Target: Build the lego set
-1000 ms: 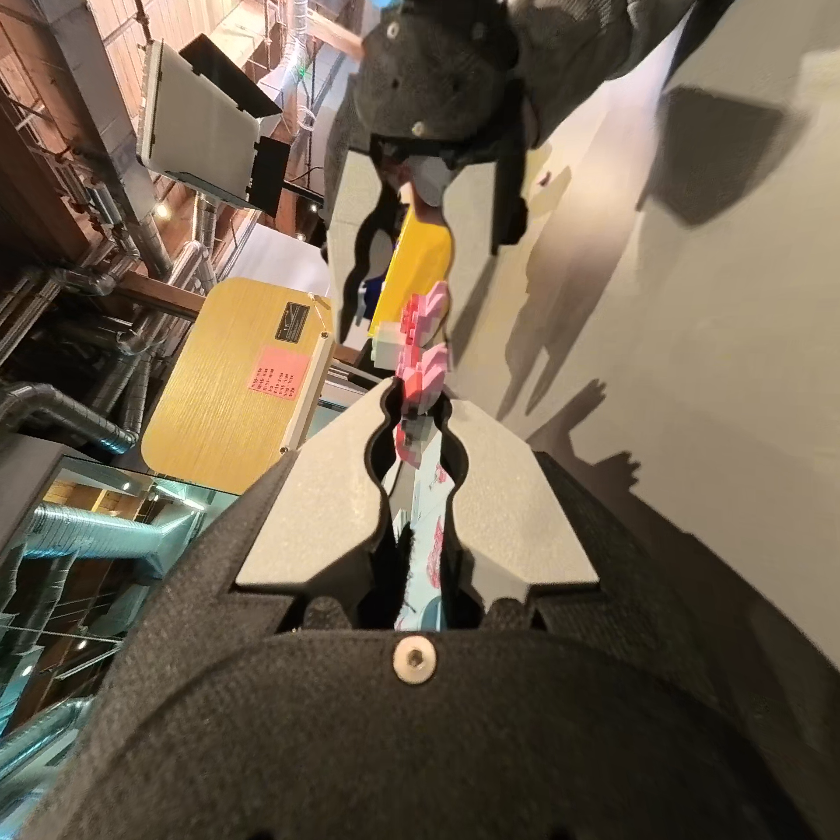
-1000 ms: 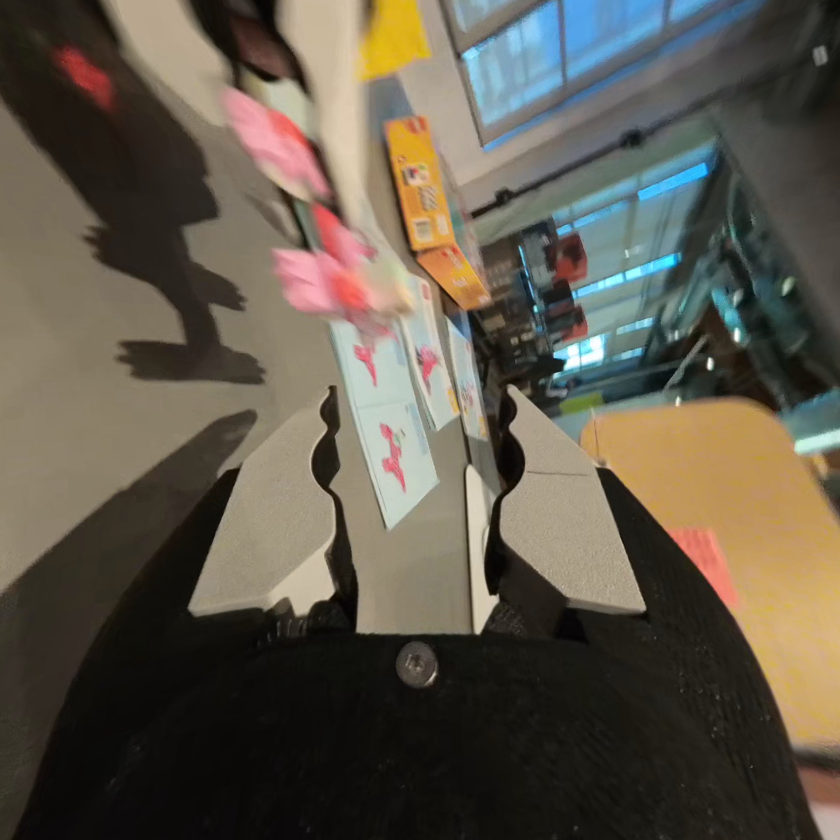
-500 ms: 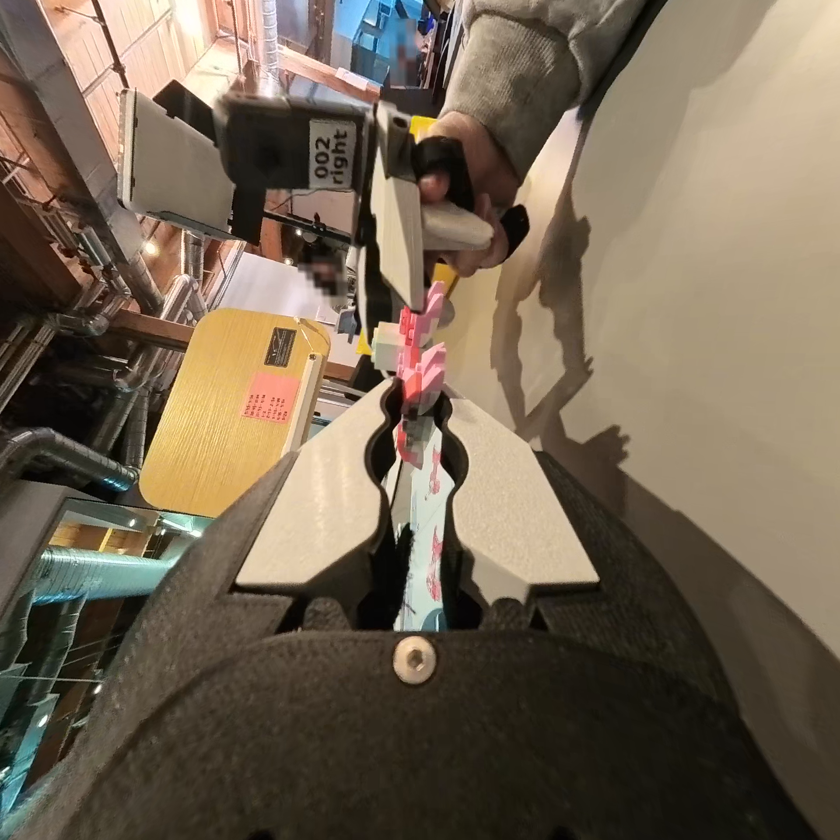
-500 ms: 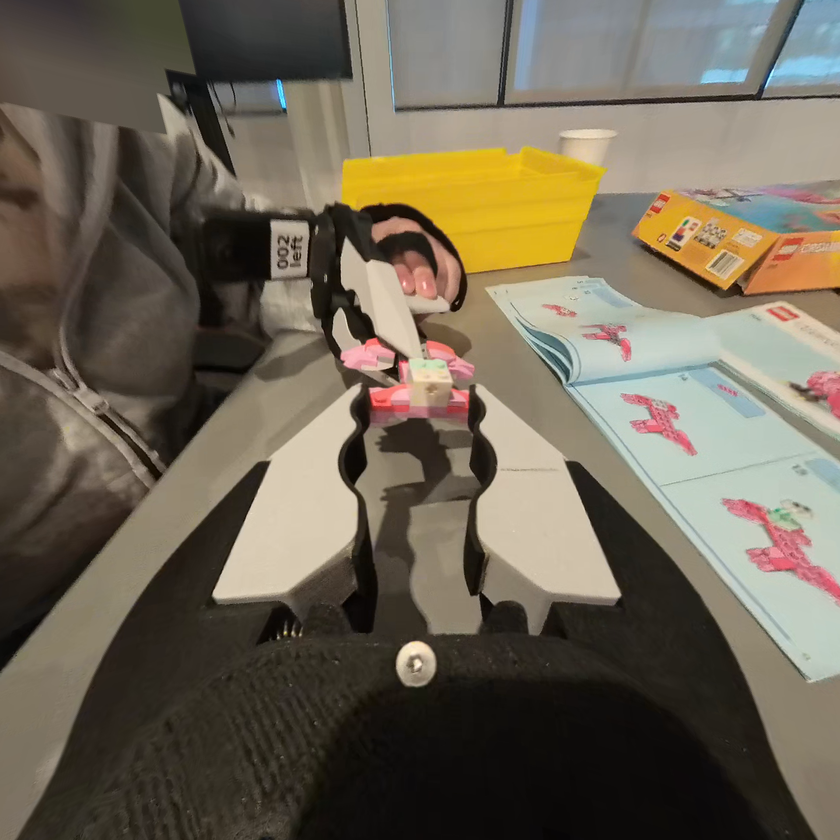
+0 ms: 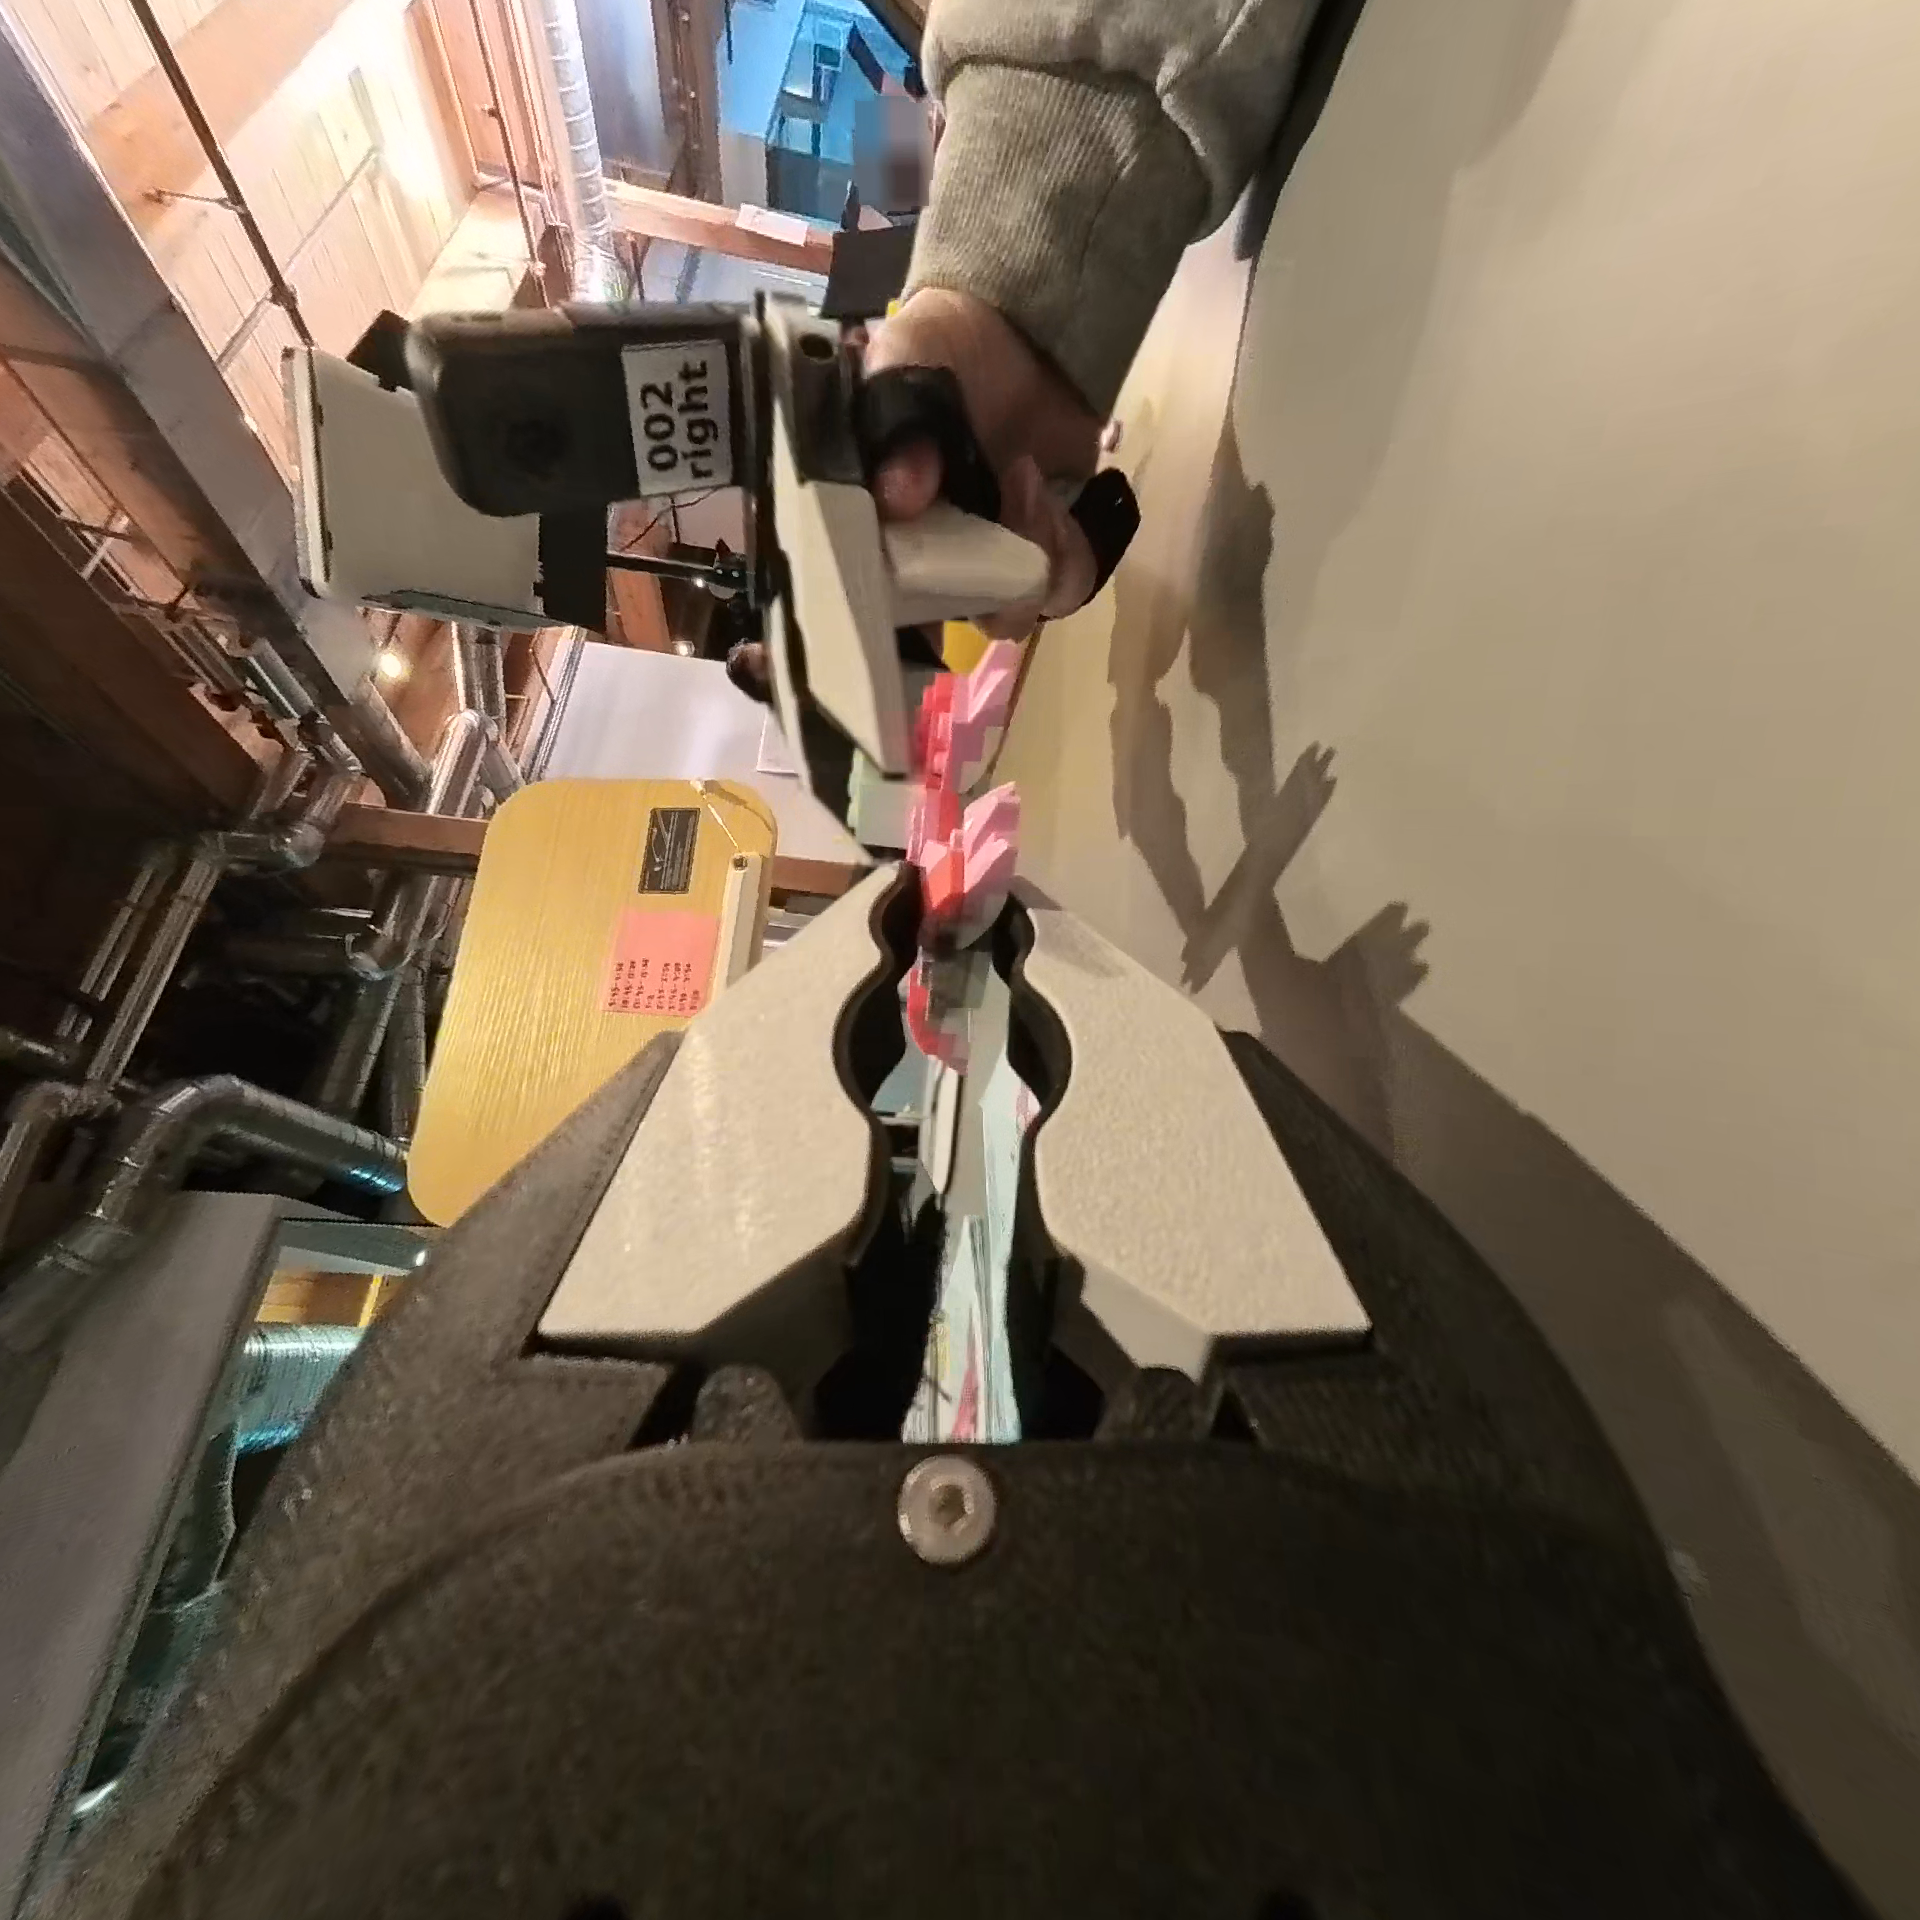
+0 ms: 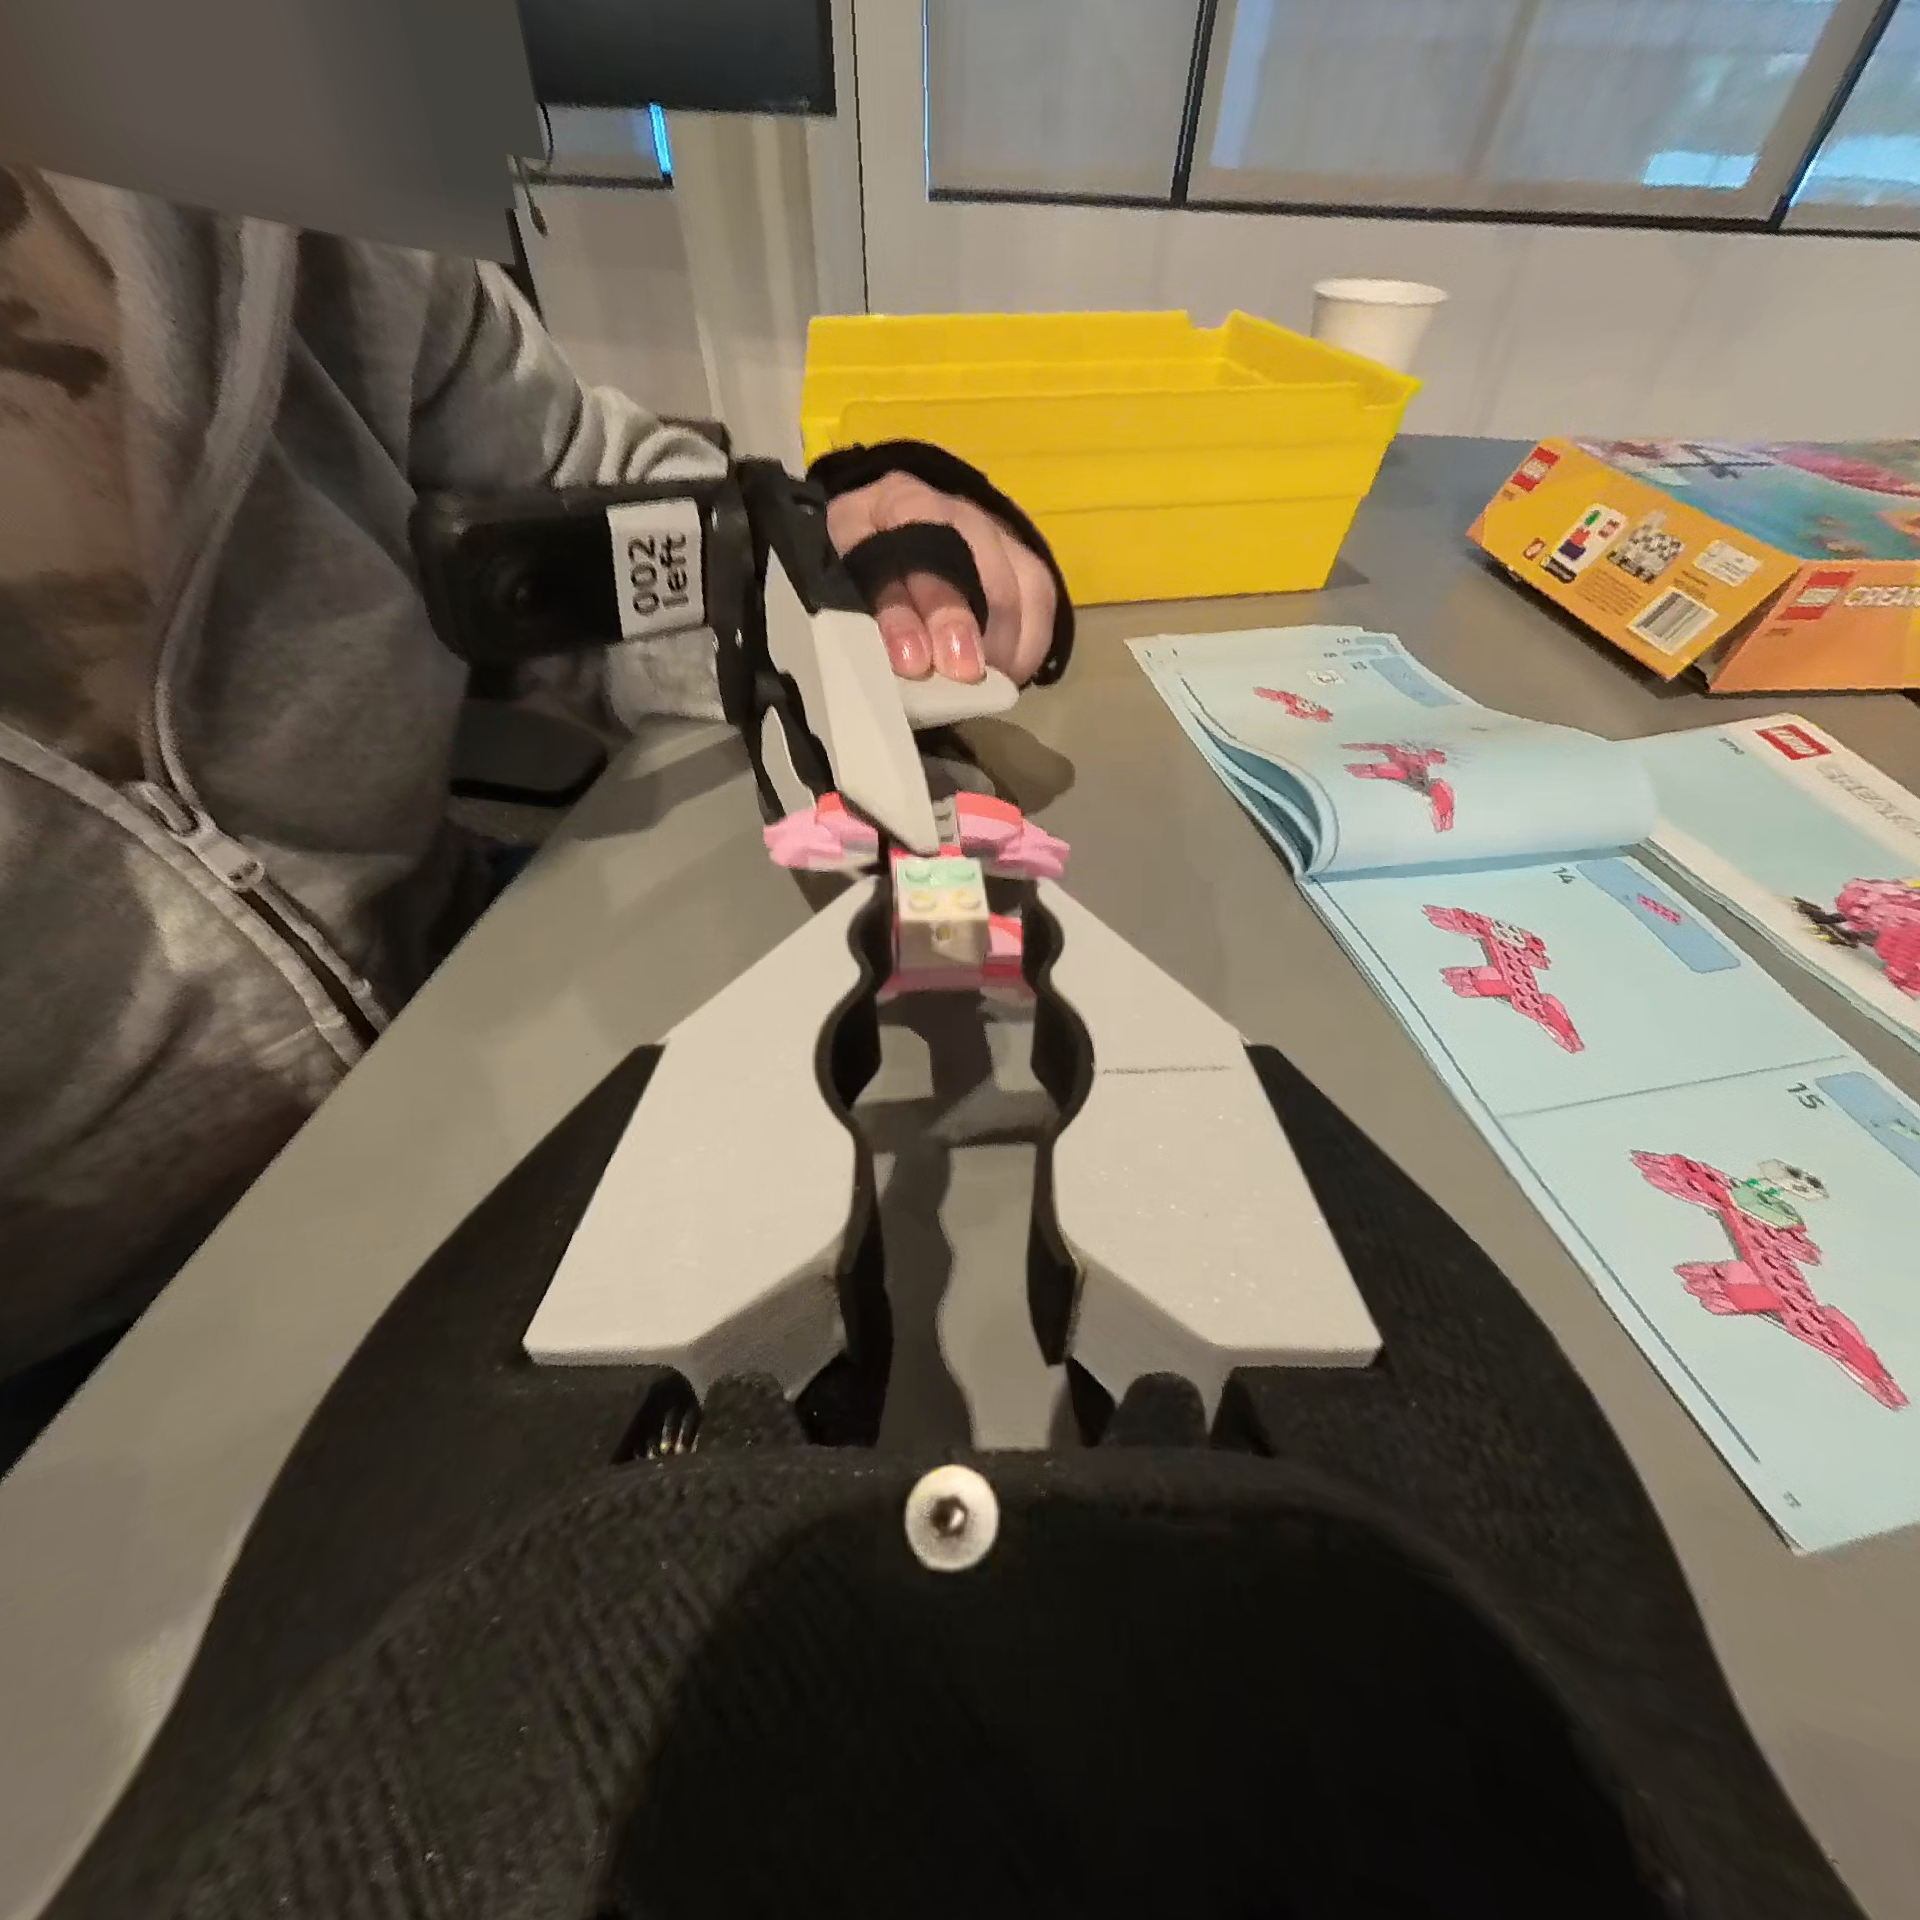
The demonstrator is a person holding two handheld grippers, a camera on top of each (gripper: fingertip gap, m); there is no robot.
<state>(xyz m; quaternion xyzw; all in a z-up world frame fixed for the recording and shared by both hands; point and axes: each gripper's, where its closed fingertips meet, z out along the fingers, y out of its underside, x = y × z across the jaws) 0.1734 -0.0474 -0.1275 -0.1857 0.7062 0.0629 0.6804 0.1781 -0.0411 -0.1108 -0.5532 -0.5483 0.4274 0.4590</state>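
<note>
Both hand-held grippers [image 5: 951, 914] [image 6: 951, 935] clamped on pink lego model [image 6: 940, 914], above table edge [image 6: 312, 1122]

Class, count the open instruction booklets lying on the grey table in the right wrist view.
2. One booklet lies open right of the model; a second booklet lies beyond it at the right edge, partly cut off. Others may be out of frame.

The pink lego model [image 6: 940, 914] is blurred in both views, its far half hidden behind the left gripper [image 6: 914, 831] — whether those jaws truly pinch it cannot be told. The open instruction booklet [image 6: 1621, 997] and orange box [image 6: 1704, 582] run off the right edge.
</note>
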